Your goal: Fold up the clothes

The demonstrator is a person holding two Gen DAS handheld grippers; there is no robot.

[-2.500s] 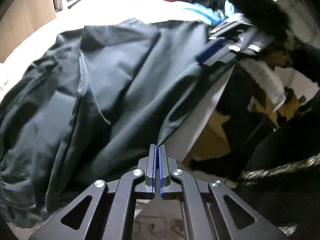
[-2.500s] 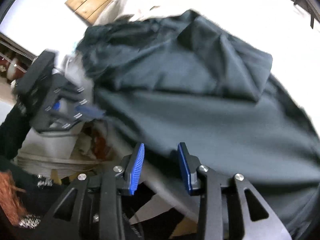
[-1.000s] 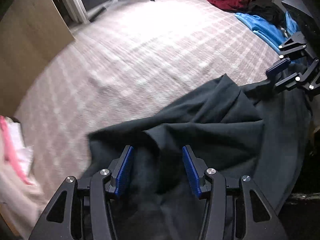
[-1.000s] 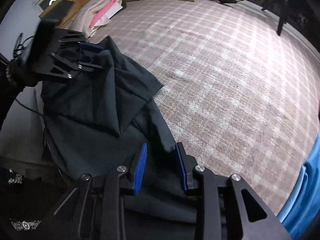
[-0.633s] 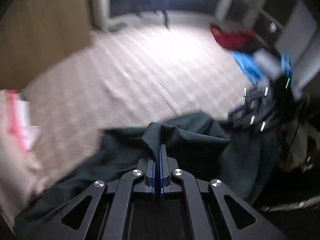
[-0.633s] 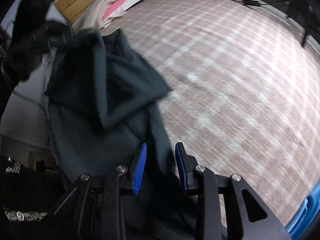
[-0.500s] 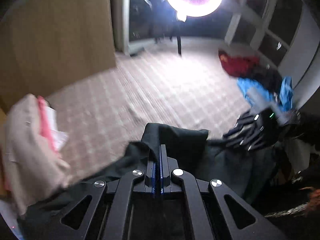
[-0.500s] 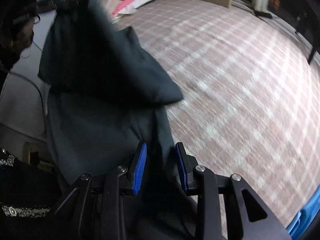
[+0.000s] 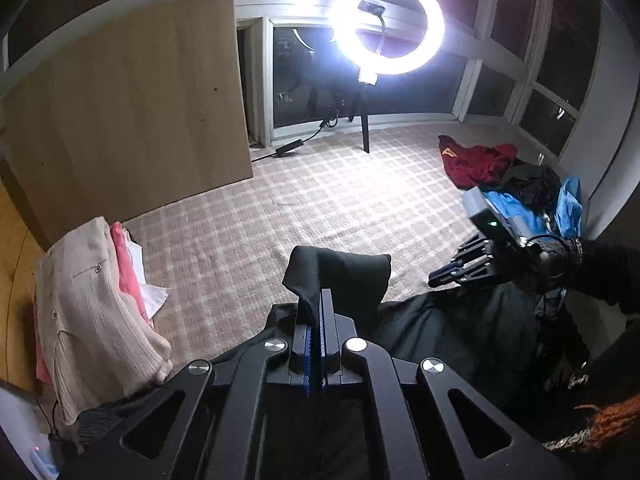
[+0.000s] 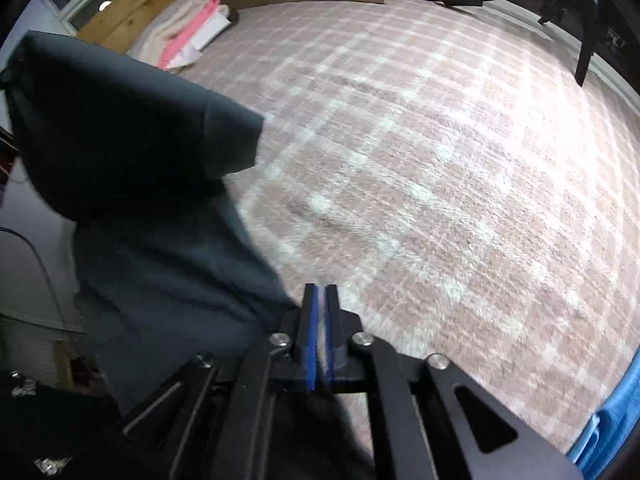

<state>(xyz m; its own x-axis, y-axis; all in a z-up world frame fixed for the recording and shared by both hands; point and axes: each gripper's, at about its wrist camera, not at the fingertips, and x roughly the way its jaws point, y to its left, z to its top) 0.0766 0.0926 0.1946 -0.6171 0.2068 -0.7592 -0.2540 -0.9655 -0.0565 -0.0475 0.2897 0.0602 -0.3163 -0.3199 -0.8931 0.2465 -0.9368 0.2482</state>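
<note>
A dark grey-black garment hangs between my two grippers above a pink checked carpet. My left gripper is shut on a fold of the garment, which sticks up past the fingertips. My right gripper is shut on the garment's edge; the cloth drapes down to its left and rises to a raised corner at the upper left. In the left wrist view the right gripper shows at the right, held by a dark-sleeved hand.
A folded stack of cream and pink clothes lies at the left, also in the right wrist view. A red garment and blue clothes lie at the far right. A ring light on a stand and a wooden panel stand beyond.
My left gripper closed on a fold of the garment and lifted it. My right gripper, open half a second ago, has closed on the garment's edge. The cloth rose off the carpet.
</note>
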